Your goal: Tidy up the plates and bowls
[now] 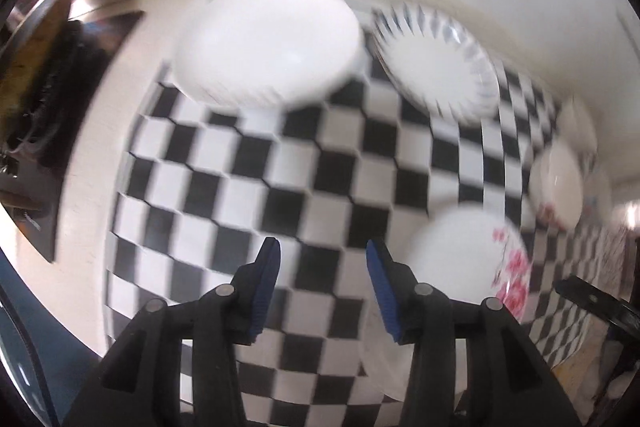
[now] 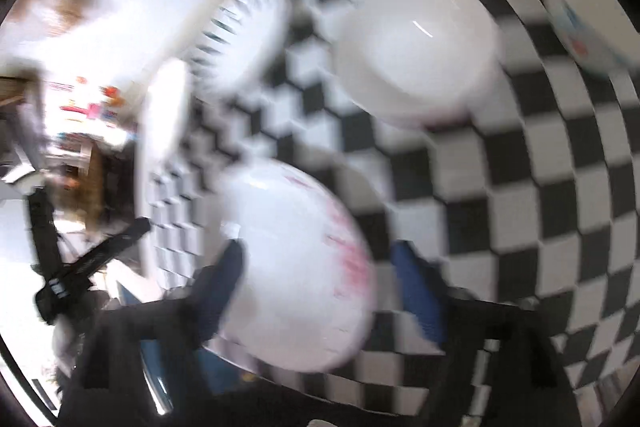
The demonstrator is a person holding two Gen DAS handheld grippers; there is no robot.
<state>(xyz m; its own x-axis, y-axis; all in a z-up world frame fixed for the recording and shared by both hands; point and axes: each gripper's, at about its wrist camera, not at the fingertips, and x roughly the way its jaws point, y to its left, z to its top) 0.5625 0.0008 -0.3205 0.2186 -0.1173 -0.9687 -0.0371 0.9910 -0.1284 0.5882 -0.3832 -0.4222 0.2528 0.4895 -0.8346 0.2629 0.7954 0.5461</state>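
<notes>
In the left wrist view my left gripper (image 1: 322,259) is open and empty above the checkered cloth (image 1: 248,179). A plain white plate (image 1: 268,43) lies at the back, a plate with a blue-grey rayed rim (image 1: 436,63) to its right, a pink-flowered bowl (image 1: 468,259) right of my right fingertip, and a white bowl (image 1: 558,183) at far right. In the blurred right wrist view my right gripper (image 2: 320,267) stands wide around the pink-flowered bowl (image 2: 296,267); whether its fingers touch the bowl I cannot tell. A white bowl (image 2: 416,59) and the rayed plate (image 2: 244,39) lie beyond.
A white wall runs behind the table. The table's left edge drops to dark furniture (image 1: 44,115). The other gripper's black arm (image 1: 596,303) shows at the lower right. Another bowl with blue and red marks (image 2: 580,35) sits at the far right of the right wrist view.
</notes>
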